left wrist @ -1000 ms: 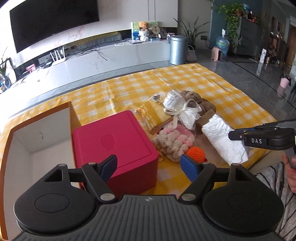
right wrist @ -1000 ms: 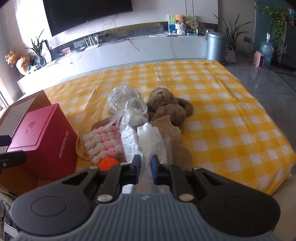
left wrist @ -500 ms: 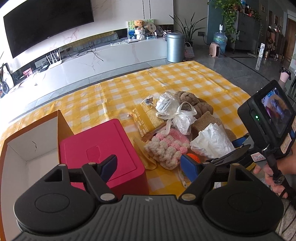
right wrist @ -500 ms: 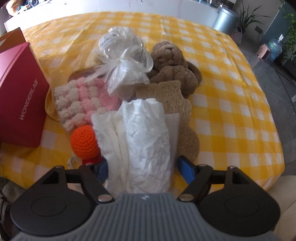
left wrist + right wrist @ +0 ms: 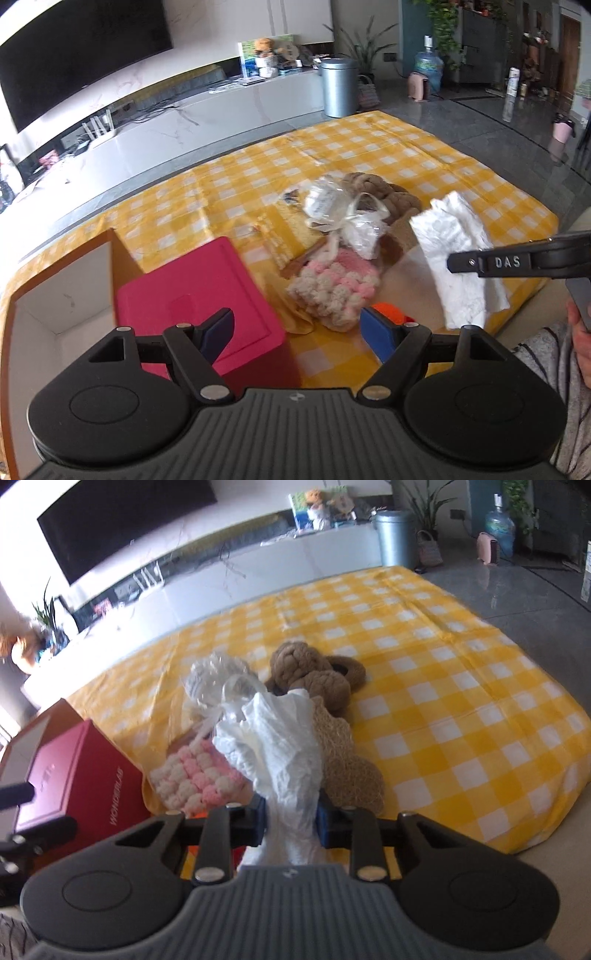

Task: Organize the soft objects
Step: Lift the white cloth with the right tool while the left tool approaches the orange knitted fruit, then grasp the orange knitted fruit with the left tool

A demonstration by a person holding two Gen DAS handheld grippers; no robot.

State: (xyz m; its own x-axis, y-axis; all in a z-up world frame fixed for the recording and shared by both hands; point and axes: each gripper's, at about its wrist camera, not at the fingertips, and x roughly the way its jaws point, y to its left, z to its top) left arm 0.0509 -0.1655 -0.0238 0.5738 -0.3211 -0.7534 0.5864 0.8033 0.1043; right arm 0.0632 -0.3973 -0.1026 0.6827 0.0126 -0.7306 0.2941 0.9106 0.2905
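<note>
The right gripper [image 5: 291, 821] is clamping the white cloth [image 5: 280, 746], its long axis running forward along the fingers, lifted above the pile; the box [image 5: 55, 295] is lying off to their left. The left gripper [image 5: 297, 330] is hovering nearer it, fingers apart. The box floor is cut off

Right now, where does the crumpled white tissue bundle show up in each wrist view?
Left wrist view: white tissue bundle at right of centre, lifted off the table, pinched by the right gripper.
Right wrist view: white tissue bundle at lower centre, between the closed jaws.
Shared landmark: the pink-and-white crochet piece, just left of the bundle in both.
</note>
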